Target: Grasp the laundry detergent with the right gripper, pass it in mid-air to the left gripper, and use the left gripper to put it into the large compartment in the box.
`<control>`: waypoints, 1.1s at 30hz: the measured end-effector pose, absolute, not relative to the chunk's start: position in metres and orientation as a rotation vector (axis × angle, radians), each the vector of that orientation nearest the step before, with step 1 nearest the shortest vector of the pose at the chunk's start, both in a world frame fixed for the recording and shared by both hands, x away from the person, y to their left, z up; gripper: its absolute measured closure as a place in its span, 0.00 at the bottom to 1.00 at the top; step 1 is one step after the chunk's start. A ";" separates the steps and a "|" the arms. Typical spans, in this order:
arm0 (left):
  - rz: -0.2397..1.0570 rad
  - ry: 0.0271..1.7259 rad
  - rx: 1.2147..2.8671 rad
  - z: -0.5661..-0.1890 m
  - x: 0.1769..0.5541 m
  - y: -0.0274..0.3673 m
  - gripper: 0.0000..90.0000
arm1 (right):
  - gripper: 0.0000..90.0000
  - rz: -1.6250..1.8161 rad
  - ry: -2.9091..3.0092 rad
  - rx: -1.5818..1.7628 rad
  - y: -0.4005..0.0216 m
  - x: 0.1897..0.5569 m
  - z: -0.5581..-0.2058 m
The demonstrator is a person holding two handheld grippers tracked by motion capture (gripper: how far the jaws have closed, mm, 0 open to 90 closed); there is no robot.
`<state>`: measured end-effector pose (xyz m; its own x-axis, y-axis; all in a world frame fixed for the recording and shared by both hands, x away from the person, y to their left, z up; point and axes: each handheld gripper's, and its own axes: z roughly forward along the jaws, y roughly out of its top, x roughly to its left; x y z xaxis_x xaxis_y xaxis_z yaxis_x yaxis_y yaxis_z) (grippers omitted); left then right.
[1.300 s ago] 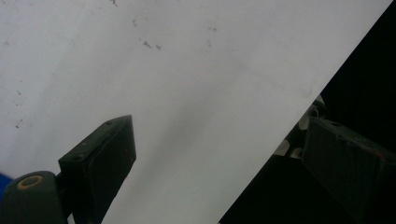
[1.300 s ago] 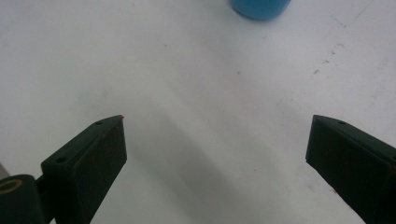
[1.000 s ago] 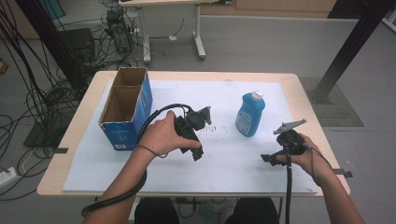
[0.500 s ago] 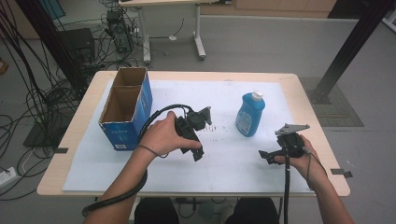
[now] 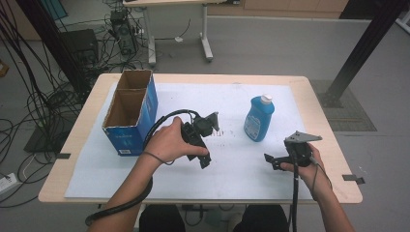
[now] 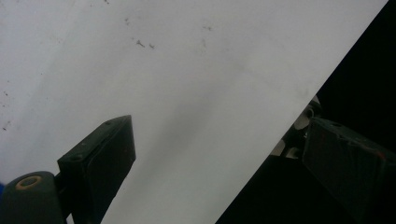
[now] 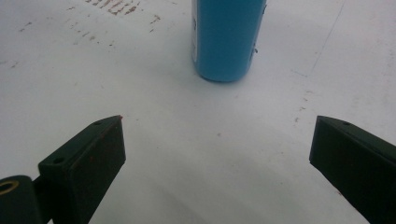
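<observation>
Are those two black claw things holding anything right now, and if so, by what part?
Nothing is held. The left gripper and right gripper both stand open over the white sheet; the blue bottle stands apart, ahead of the right one.

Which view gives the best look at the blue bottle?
The high view: the blue bottle shows whole there, upright with its white cap, standing on the white sheet ahead of the right gripper. The right gripper view shows its lower body beyond the open jaws, cap cropped. The left gripper view looks at bare sheet.
</observation>
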<state>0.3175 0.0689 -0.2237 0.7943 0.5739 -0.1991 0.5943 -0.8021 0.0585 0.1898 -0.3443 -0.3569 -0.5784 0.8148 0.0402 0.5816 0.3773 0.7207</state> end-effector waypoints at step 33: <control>-0.289 0.949 2.849 -0.225 0.318 0.070 0.11 | 0.06 1.266 2.083 1.211 -0.360 0.170 -0.402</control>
